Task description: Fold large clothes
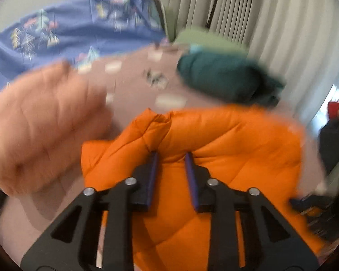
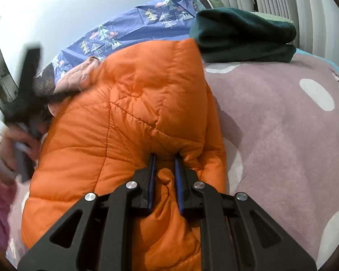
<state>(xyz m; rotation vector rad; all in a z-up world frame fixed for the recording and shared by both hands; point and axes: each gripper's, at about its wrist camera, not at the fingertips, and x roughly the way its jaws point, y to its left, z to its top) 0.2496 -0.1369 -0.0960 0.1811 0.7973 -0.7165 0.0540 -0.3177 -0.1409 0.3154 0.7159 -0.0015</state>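
An orange quilted puffer jacket [image 1: 226,140] lies on a mauve bed cover [image 1: 133,76]. In the left wrist view, my left gripper [image 1: 171,154] is shut on a raised fold of the jacket, with fabric bunched between its blue pads. My right gripper [image 2: 165,157] pinches a ridge of the same orange jacket [image 2: 128,103] near its right edge. The left gripper [image 2: 26,85] shows as a black blur at the jacket's far left in the right wrist view, with a hand [image 2: 13,144] below it. That view is blurred.
A pale peach puffer garment [image 1: 45,124] lies left of the orange jacket. A folded dark green garment [image 2: 244,33] sits at the back of the bed, beside a blue tree-print sheet [image 2: 128,29]. Pleated curtains [image 1: 248,11] hang behind. The spotted mauve cover [image 2: 282,124] stretches to the right.
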